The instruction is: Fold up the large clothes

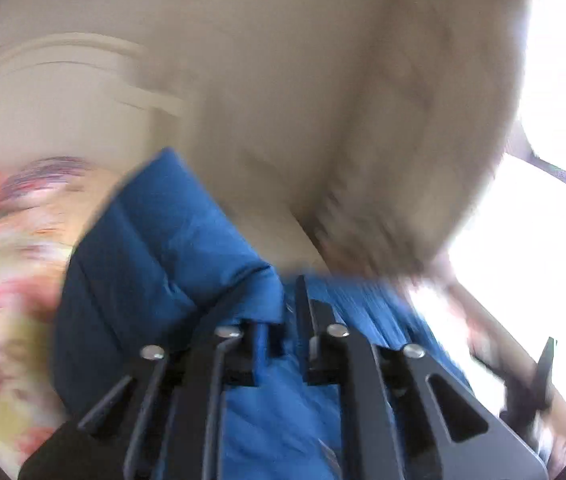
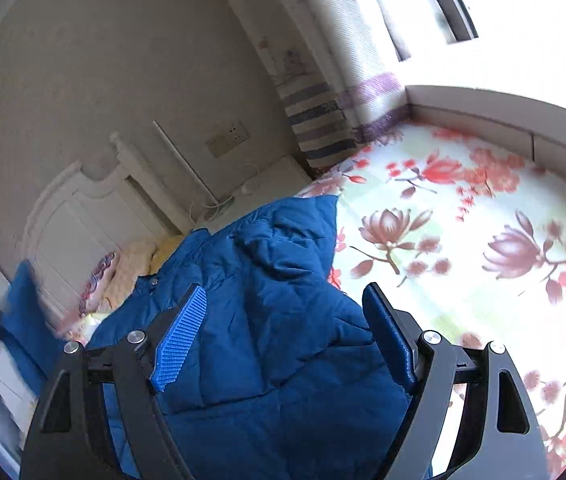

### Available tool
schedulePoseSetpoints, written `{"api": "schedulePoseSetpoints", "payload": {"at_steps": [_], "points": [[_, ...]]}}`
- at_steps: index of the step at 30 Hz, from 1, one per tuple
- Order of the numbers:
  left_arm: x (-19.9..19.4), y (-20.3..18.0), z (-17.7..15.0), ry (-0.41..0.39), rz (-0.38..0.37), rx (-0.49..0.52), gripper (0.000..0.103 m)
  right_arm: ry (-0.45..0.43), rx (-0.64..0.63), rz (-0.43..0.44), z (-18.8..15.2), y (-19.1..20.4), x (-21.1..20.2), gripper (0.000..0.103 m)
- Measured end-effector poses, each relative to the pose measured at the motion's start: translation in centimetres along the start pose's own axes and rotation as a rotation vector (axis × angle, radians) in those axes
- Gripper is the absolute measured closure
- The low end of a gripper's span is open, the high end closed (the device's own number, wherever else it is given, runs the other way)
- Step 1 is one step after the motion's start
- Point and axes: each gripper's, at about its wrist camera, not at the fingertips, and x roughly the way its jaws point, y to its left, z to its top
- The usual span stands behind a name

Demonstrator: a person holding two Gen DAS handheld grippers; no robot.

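Note:
A blue quilted puffer jacket (image 2: 267,288) lies bunched on a bed with a floral sheet (image 2: 463,248). My right gripper (image 2: 283,300) is open, its ribbed blue pads (image 2: 183,340) spread to either side of a raised fold of the jacket, with nothing clamped. In the blurred left wrist view, my left gripper (image 1: 283,312) is shut on a fold of the jacket (image 1: 163,248) and holds it lifted. The left gripper also shows at the left edge of the right wrist view, blurred, with blue cloth (image 2: 23,312) in it.
A white headboard (image 2: 79,216) and pillows (image 2: 123,268) stand at the bed's far end. A striped curtain (image 2: 319,120) and bright window (image 2: 483,8) are at the right. A white ledge (image 2: 503,112) borders the bed. A nightstand with cables (image 2: 259,188) sits by the wall.

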Motion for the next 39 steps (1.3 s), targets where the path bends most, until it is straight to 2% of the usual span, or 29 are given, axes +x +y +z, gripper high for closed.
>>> {"api": "schedulePoseSetpoints", "payload": {"at_steps": [2, 3, 4, 6, 7, 10, 11, 13, 15, 16, 18, 20, 22, 23, 24, 25, 27, 29, 31, 33, 34, 36, 39], "points": [[4.3, -5.0, -3.7, 0.147, -0.028, 0.13, 0.024, -0.002, 0.01, 0.005, 0.0, -0.1, -0.1, 0.025], [6.2, -6.4, -5.6, 0.23, -0.02, 0.165, 0.02, -0.004, 0.01, 0.007, -0.1, -0.1, -0.2, 0.025], [7.7, -7.3, -7.5, 0.291, 0.011, 0.194, 0.02, -0.004, 0.008, 0.007, -0.2, -0.1, -0.3, 0.025], [9.7, -7.8, -10.6, 0.36, 0.086, 0.279, 0.017, 0.004, 0.004, 0.007, -0.4, 0.0, -0.2, 0.025], [9.8, -8.1, -10.8, 0.36, 0.1, 0.314, 0.017, 0.008, 0.004, 0.007, -0.5, -0.1, -0.2, 0.025], [7.9, -7.7, -10.3, 0.367, 0.076, 0.305, 0.016, 0.016, 0.0, 0.009, -0.7, 0.1, 0.0, 0.025], [7.0, -7.5, -10.2, 0.356, 0.081, 0.32, 0.016, 0.021, 0.001, 0.009, -0.7, 0.2, 0.1, 0.025], [3.5, -8.6, -10.0, 0.304, 0.085, 0.413, 0.016, 0.026, 0.007, 0.013, -0.7, 0.1, 0.1, 0.025], [-0.6, -8.7, -9.3, 0.22, 0.039, 0.445, 0.016, 0.025, 0.008, 0.018, -0.7, 0.0, 0.0, 0.025], [-2.4, -7.9, -9.2, 0.17, 0.018, 0.42, 0.016, 0.028, 0.004, 0.018, -0.7, 0.1, 0.0, 0.025], [-5.7, -4.8, -8.8, 0.077, 0.007, 0.274, 0.015, 0.03, -0.015, 0.018, -0.7, 0.5, 0.0, 0.025], [-7.3, 0.3, -8.5, 0.009, 0.047, 0.031, 0.015, 0.033, -0.044, 0.016, -0.9, 1.0, 0.1, 0.024], [-7.8, 8.1, -9.6, 0.01, 0.119, -0.339, 0.018, 0.032, -0.093, 0.008, -1.1, 1.9, 0.1, 0.025], [-7.6, 10.1, -9.9, 0.023, 0.15, -0.425, 0.023, 0.034, -0.119, 0.007, -1.2, 2.4, 0.2, 0.025], [-7.3, 13.0, -10.9, 0.053, 0.216, -0.544, 0.025, 0.028, -0.167, 0.001, -1.4, 3.4, 0.1, 0.025], [-7.3, 14.7, -11.4, 0.069, 0.261, -0.6, 0.028, 0.023, -0.214, 0.001, -1.6, 4.3, -0.1, 0.025], [-6.9, 16.6, -12.7, 0.09, 0.334, -0.653, 0.028, 0.039, -0.339, 0.031, -2.4, 7.0, -0.2, 0.024], [-6.1, 16.7, -13.1, 0.108, 0.398, -0.629, 0.028, 0.093, -0.497, 0.075, -4.0, 10.9, -0.2, 0.025], [-5.7, 16.6, -13.1, 0.114, 0.437, -0.621, 0.028, 0.147, -0.779, 0.085, -7.9, 16.8, -0.1, 0.024], [-6.0, 16.3, -12.8, 0.091, 0.459, -0.613, 0.026, 0.126, -1.051, 0.102, -12.3, 21.9, -0.4, 0.022], [-6.1, 16.1, -12.7, 0.079, 0.466, -0.61, 0.025, 0.113, -1.139, 0.117, -14.0, 23.7, -0.5, 0.02], [-7.1, 16.3, -12.9, 0.052, 0.471, -0.622, 0.023, 0.104, -1.273, 0.123, -17.1, 27.1, 0.1, 0.019], [-7.6, 17.1, -13.7, 0.03, 0.486, -0.672, 0.022, 0.069, -1.443, 0.083, -21.1, 31.0, 2.0, 0.019]]}}
